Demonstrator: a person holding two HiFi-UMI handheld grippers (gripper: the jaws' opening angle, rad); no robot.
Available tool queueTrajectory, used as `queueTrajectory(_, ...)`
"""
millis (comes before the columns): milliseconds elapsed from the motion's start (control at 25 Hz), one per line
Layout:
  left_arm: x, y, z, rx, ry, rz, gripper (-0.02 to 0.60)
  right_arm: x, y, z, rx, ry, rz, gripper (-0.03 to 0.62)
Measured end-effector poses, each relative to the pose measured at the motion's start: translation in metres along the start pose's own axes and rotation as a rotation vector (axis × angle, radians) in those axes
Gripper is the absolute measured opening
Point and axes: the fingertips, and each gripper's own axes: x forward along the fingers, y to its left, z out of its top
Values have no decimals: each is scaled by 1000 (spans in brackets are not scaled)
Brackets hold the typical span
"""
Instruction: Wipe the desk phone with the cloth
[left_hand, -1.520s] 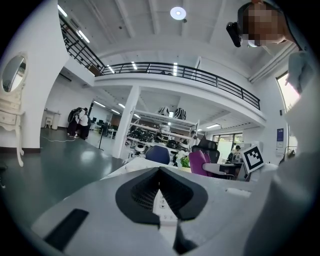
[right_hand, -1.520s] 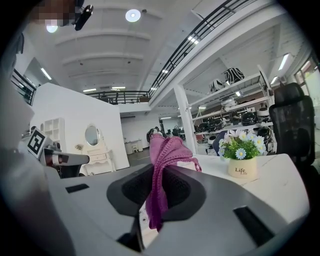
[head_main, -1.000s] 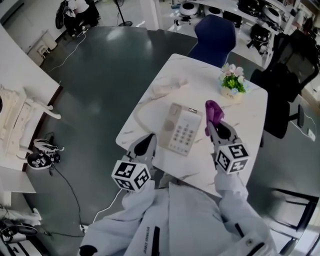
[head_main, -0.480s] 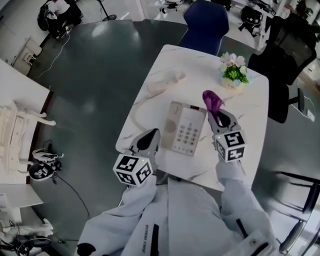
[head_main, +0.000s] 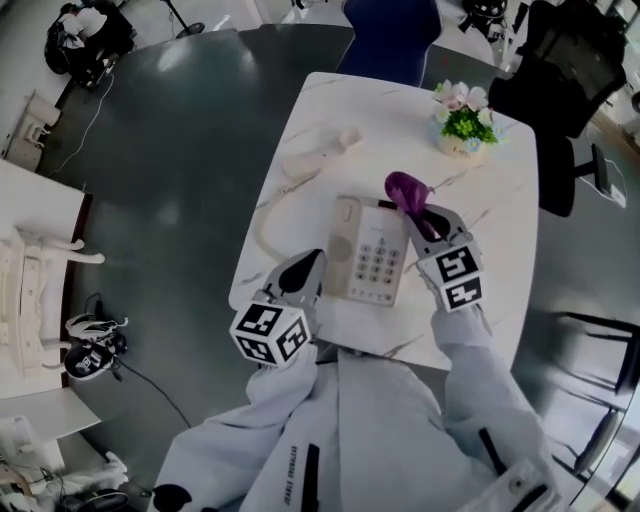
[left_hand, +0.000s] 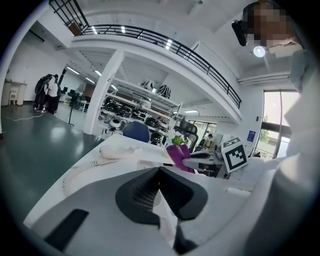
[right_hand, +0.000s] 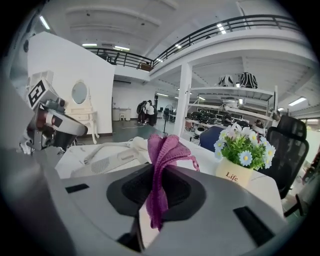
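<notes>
Head view: desk phone sits mid white table. Its handset is off the cradle and lies well apart at the far-left side. Right gripper is over the phone's far right corner, with the purple cloth bunched at its tip; can't tell if the cloth touches the phone. Left gripper is just beside the phone's left edge.

Left gripper view: jaws closed together, nothing between them.

Right gripper view: jaws pinched on the cloth. Flower pot stands beyond, on the right.

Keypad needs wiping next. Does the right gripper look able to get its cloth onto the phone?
Probably yes: the right gripper, shut on the purple cloth, hangs by the right edge of the desk phone, with nothing between them.
</notes>
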Motion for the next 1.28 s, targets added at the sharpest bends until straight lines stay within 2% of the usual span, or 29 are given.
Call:
queueTrajectory(280,8,6,-8,-9,35,-40,-3,9,10,-8,5,38,-2,37)
queueTrajectory(760,6,12,-22,-10,69,-100,-2,11,22,-20,81,61,-34,37)
queueTrajectory(1280,-12,0,-36,-14,80,-101,-3,-1,43,-31,101,92,-3,37)
